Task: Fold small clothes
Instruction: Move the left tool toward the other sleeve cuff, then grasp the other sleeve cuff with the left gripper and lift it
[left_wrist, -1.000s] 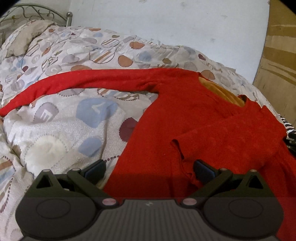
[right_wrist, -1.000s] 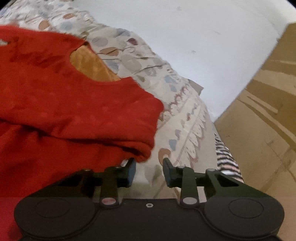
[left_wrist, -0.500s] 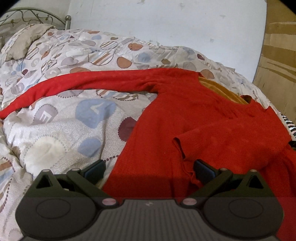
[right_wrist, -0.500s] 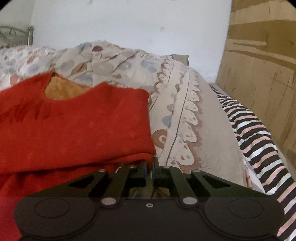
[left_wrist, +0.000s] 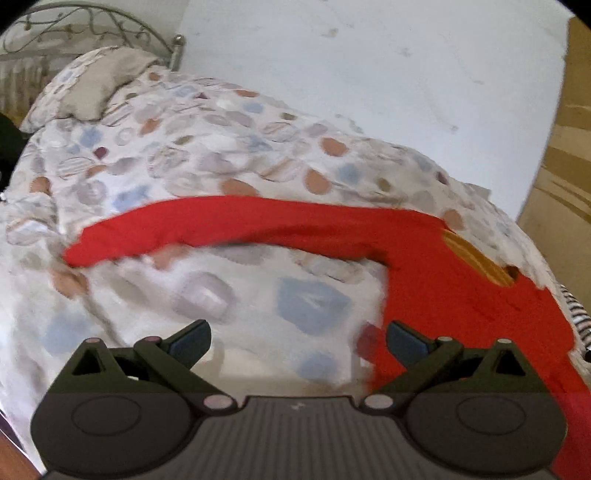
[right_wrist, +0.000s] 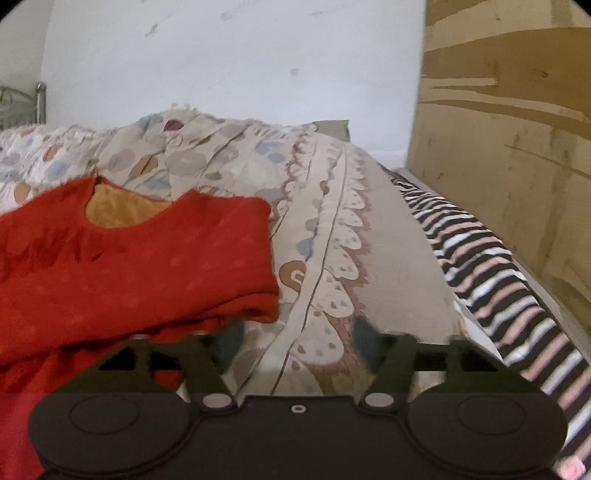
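**A:** Left wrist view first. How far along are we?

**B:** Partway, I'd judge. The red sweater (left_wrist: 461, 295) lies on the patterned duvet (left_wrist: 221, 155) of the bed, and its long sleeve (left_wrist: 236, 225) stretches out flat to the left across the covers, unfolded. That sleeve is what's left on this side. My left gripper (left_wrist: 297, 338) hangs over the duvet just beside the sweater's edge, jaws wide apart, nothing between them. The picture is smeared, so I can't make out fine creases.

**A:** And the right wrist view?

**B:** There the near side of the sweater (right_wrist: 147, 266) looks doubled over the body: I see a thick layered edge at its right, with the orange lining (right_wrist: 122, 210) showing in the neck opening. I take it that the right sleeve is already folded in. My right gripper (right_wrist: 291, 343) sits just off that folded edge, over the duvet's scalloped border (right_wrist: 332, 258). Its jaws are opening, blurred, with only bedding between them, no cloth held.

**A:** What remains?

**B:** The left sleeve in, then likely the body folded up.

**A:** Any containers, a basket or a drawer?

**B:** None in either view. Only the bed, a striped cloth (right_wrist: 498, 266) along its far right side, and a pillow (left_wrist: 99, 81) by the metal headboard (left_wrist: 92, 18).
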